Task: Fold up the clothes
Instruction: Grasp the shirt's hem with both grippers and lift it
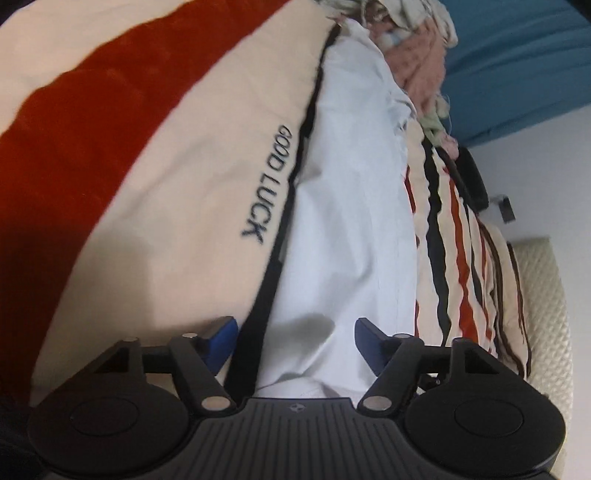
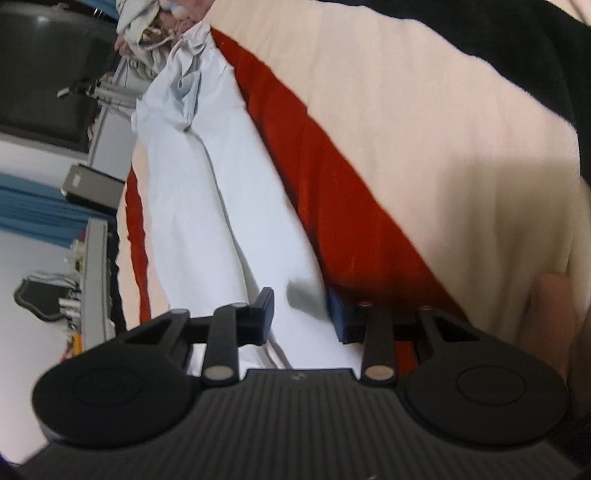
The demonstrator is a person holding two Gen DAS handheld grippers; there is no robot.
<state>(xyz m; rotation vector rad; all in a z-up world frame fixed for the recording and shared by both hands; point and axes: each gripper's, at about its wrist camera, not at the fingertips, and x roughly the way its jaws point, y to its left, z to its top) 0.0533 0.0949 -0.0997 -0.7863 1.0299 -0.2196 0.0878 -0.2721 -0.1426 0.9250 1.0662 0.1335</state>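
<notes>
A pale blue garment lies stretched long on a cream, red and black striped blanket printed "GOOD LUCK". My left gripper is open just above the garment's near end, its blue pads on either side of the cloth and a black stripe. In the right wrist view the same garment runs from the top left down between the fingers. My right gripper is open over that near end, one pad at the garment's edge by the red stripe. The cloth's near edge is hidden under both grippers.
A heap of other clothes sits past the garment's far end, seen also in the right wrist view as a heap. A quilted beige edge borders the blanket. A dark screen and furniture stand beyond. A person's finger shows at right.
</notes>
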